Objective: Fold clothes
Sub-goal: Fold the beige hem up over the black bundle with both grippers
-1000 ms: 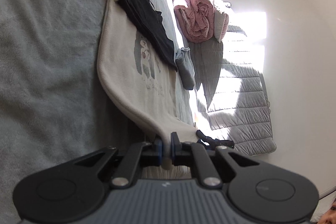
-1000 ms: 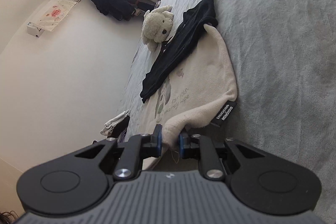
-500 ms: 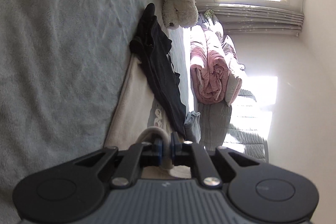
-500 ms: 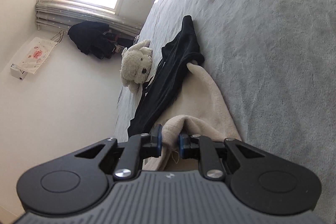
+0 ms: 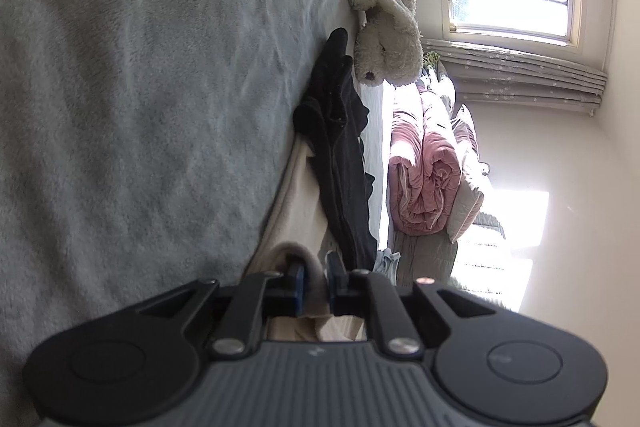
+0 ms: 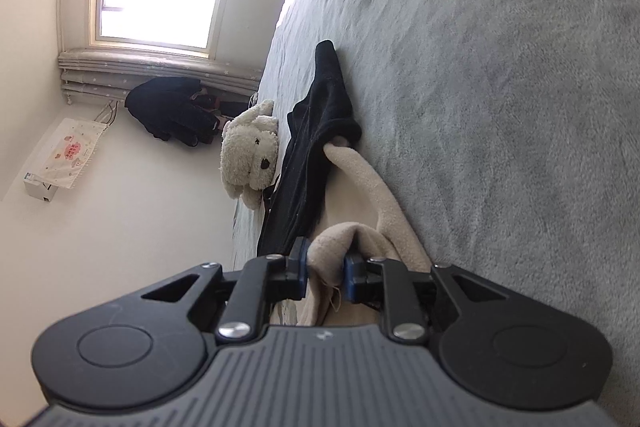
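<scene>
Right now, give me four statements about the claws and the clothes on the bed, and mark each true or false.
1. Both claws grip the cream garment. True: left claw and right claw each pinch a fold.
2. The black garment lies partly on the cream one. True.
3. The plush dog sits on top of the black garment. False: it lies beside it.
4. The pink bedding is spread flat. False: it is rolled up.
</scene>
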The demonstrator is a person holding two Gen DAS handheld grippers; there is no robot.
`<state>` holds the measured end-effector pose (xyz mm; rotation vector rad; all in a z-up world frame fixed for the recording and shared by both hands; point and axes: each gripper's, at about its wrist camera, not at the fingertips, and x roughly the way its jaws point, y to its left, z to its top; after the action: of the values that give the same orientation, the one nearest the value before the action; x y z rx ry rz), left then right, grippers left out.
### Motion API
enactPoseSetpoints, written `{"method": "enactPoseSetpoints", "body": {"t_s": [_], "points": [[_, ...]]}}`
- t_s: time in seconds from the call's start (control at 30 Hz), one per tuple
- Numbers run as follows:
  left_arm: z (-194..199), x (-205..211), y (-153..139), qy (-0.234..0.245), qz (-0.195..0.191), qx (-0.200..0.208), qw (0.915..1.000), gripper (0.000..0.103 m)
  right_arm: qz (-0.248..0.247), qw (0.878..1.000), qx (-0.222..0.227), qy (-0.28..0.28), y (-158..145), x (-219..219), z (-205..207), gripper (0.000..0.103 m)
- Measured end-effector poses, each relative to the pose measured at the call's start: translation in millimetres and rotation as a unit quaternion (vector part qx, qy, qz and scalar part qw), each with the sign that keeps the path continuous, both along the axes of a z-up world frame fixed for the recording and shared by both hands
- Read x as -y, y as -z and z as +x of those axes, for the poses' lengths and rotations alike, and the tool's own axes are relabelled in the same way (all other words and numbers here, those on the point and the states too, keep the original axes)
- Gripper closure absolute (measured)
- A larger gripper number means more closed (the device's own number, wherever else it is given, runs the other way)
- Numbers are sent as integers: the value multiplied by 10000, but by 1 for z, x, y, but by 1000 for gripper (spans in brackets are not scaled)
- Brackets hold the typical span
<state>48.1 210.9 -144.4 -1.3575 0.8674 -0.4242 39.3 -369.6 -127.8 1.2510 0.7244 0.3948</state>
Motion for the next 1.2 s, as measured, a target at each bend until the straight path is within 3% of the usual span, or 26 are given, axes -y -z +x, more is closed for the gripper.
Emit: {"method": "enactPoseSetpoints", "body": {"t_s": [0.17, 0.33, 0.5, 0.67, 0.87, 0.97, 1.07, 1.2], "points": [[-3, -4, 0, -305, -163, 93, 9994, 84, 242, 9993, 53, 278, 1, 3, -3, 75], [-7, -8, -5, -634, -61, 234, 9977, 75, 254, 9980, 120, 561, -2, 6, -5, 67], [-7, -8, -29, -675, 855, 583, 9923, 67, -381, 9960, 240, 769, -16, 1, -2, 66], [-4, 3, -48, -503, 1874, 942, 9764, 65, -1385, 9857, 445, 849, -35, -8, -4, 66], [5, 32, -61, -83, 3120, 1284, 9413, 65, -2770, 9555, 618, 811, -45, -32, 0, 65], [7, 49, -65, 95, 3848, 1468, 9112, 66, -3358, 9373, 665, 650, -43, -47, 5, 65], [6, 65, -65, 207, 4485, 1660, 8780, 72, -3858, 9182, 729, 524, -42, -59, 7, 65], [4, 75, -66, 295, 4894, 1827, 8522, 74, -4576, 8840, 884, 360, -42, -77, 9, 65]]}}
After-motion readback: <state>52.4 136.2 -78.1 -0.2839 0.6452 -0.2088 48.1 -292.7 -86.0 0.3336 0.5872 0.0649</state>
